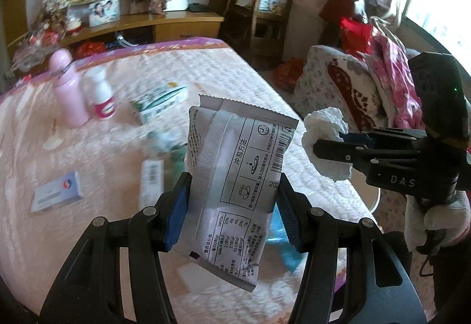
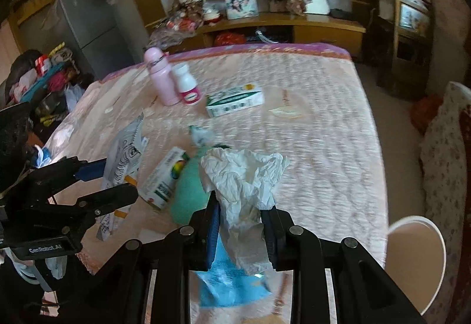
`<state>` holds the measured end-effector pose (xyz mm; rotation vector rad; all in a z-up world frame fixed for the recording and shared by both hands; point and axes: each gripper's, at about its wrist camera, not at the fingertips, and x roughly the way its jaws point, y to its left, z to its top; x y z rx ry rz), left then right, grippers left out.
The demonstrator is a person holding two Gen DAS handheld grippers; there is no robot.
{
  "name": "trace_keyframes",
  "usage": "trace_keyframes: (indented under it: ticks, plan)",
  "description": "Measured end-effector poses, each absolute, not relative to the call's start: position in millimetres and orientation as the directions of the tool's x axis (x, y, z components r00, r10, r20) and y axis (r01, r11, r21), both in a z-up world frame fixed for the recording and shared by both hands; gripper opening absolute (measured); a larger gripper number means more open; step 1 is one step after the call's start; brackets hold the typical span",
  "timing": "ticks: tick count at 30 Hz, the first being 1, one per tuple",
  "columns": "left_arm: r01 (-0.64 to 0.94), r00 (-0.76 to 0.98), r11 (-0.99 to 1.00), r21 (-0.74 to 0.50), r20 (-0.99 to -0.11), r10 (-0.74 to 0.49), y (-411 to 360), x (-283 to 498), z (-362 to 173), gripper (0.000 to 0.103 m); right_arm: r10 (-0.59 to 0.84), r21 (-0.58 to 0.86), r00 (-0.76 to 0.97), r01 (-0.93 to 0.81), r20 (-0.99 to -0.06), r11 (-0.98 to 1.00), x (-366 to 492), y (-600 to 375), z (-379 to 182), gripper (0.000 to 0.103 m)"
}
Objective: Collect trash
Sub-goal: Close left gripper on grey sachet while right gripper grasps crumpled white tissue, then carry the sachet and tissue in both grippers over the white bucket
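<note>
My left gripper [image 1: 232,206] is shut on a grey printed sachet wrapper [image 1: 232,176] and holds it upright above the pink quilted bed [image 1: 117,141]. It also shows at the left of the right wrist view [image 2: 100,179], where the wrapper [image 2: 123,153] hangs from it. My right gripper [image 2: 240,224] is shut on a crumpled white tissue [image 2: 247,179]. In the left wrist view it [image 1: 326,144] sits at the right with the tissue [image 1: 323,129]. A blue wrapper [image 2: 229,279] lies on the bed under the right gripper.
On the bed stand a pink bottle [image 2: 160,78] and a white pill bottle [image 2: 187,87], with a green-white box [image 2: 235,101], a small carton [image 2: 164,179], a green object [image 2: 188,191] and a flat blue-white box [image 1: 56,191]. A white bin [image 2: 415,259] stands right of the bed.
</note>
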<state>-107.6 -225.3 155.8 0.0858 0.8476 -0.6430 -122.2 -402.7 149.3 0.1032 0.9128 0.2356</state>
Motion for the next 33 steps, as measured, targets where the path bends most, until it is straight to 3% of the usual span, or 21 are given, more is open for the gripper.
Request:
trace_keyframes:
  ticks: [33]
  plan:
    - [0.790,0.280,0.598,-0.136,-0.788,-0.549,-471,-183,123,0.055,0.009,0.177,0.541,0.258,-0.841,0.950,-239,-635,86,0.025]
